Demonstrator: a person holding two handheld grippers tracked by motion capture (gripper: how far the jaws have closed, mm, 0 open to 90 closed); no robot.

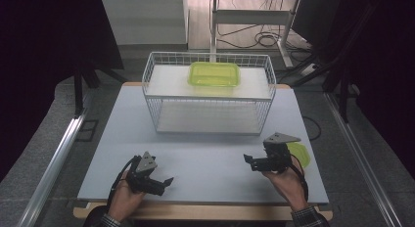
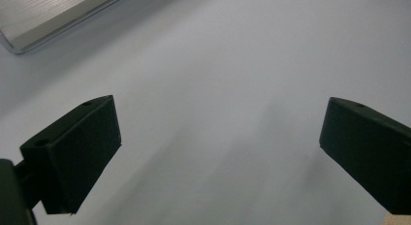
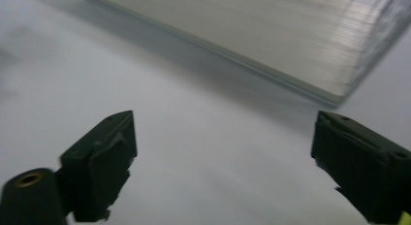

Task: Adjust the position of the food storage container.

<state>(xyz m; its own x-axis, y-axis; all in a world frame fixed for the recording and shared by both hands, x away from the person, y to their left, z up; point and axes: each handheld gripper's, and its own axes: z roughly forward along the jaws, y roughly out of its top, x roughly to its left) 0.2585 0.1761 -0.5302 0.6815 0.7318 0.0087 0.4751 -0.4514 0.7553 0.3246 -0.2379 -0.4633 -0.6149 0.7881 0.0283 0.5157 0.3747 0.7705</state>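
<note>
Yellow-green plastic is lying flat on the table (image 1: 205, 173), a round lid (image 1: 301, 152) just behind the right gripper (image 1: 250, 161) in the high view, so the right hand is much nearer than the left gripper (image 1: 165, 184). A matching container (image 1: 214, 74) is sitting on the wire rack (image 1: 151, 73), well apart. In the left gripper view, the jaws are standing spread over bare table. In the right gripper view, the jaws are also standing apart, empty, and pointing toward the rack's lower shelf (image 3: 271, 36), away from the lid.
</note>
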